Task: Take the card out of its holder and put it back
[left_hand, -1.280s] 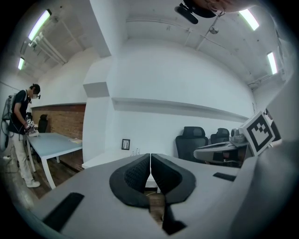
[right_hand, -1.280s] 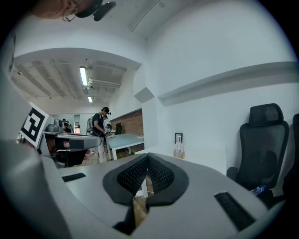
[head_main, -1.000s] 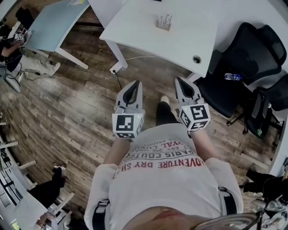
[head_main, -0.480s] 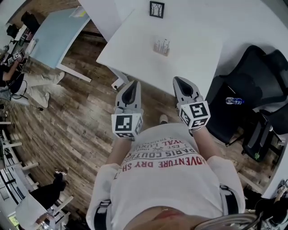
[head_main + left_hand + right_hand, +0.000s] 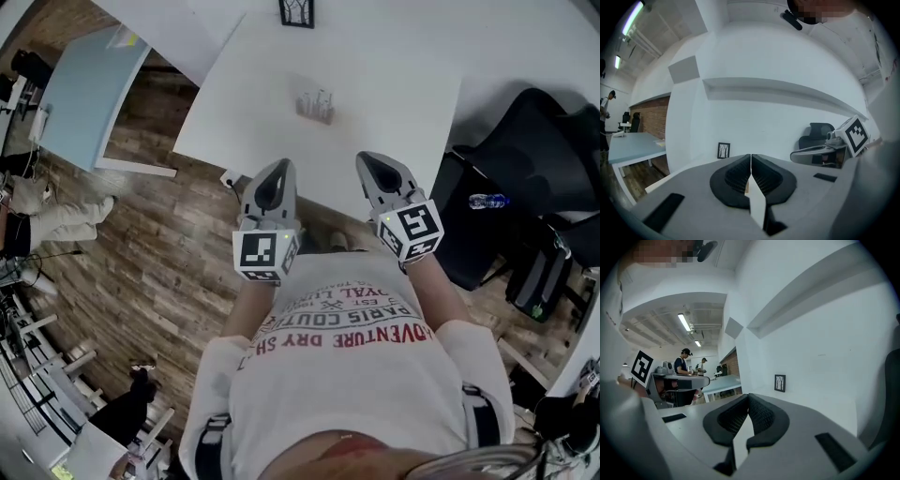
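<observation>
The card holder [image 5: 315, 106] is a small pale stand on the white table [image 5: 394, 84]; it is too small and blurred to make out the card. Both grippers hover side by side in front of my chest, near the table's front edge and well short of the holder. My left gripper [image 5: 277, 169] is shut with nothing between its jaws [image 5: 750, 161]. My right gripper [image 5: 367, 159] is also shut and empty [image 5: 748, 401]. Each gripper view shows the other gripper's marker cube [image 5: 855, 133] [image 5: 642, 366] off to the side.
A small black-framed picture [image 5: 297, 11] stands at the table's far edge against the wall. Black office chairs [image 5: 525, 150] and a water bottle [image 5: 486, 200] are at the right. A pale blue table [image 5: 80, 80] is at the far left. People [image 5: 684, 362] work in the background.
The white table and the holder have drawn closer and lower in the head view as I step toward them. Both grippers stay shut and side by side.
</observation>
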The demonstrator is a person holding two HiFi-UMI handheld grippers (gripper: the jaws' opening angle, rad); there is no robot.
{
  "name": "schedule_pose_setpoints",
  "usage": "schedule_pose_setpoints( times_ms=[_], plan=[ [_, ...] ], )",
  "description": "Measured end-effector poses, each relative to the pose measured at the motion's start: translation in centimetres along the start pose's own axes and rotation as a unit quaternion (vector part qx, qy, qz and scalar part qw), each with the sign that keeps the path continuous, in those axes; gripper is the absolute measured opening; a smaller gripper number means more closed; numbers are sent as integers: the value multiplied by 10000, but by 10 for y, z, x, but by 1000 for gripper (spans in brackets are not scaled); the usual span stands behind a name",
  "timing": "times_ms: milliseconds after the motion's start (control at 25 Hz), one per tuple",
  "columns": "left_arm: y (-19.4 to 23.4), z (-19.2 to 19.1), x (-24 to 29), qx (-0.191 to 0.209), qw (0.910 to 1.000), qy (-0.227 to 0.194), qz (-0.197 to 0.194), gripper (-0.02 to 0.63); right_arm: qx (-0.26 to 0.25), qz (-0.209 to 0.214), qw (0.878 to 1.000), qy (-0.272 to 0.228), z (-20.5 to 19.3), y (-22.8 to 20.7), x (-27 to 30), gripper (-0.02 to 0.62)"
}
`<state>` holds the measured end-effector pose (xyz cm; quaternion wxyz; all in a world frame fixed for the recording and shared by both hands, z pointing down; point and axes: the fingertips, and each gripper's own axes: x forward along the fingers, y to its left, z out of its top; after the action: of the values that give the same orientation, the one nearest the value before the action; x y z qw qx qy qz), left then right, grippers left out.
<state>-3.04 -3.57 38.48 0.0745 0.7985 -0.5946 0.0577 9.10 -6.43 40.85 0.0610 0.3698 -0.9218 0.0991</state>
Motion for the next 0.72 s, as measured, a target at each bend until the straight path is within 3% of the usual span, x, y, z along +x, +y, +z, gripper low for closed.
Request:
schedule_pose_setpoints(
  times_ms=[400,720],
  plan=[
    [51,9,98,28,9946,117,-1033,26,95,-841,9963,161,7,-34,71,23],
    [94,-5,155,19,9792,442,-1982,25,577,-1529,9863,212,3,-58,125,23]
  ],
)
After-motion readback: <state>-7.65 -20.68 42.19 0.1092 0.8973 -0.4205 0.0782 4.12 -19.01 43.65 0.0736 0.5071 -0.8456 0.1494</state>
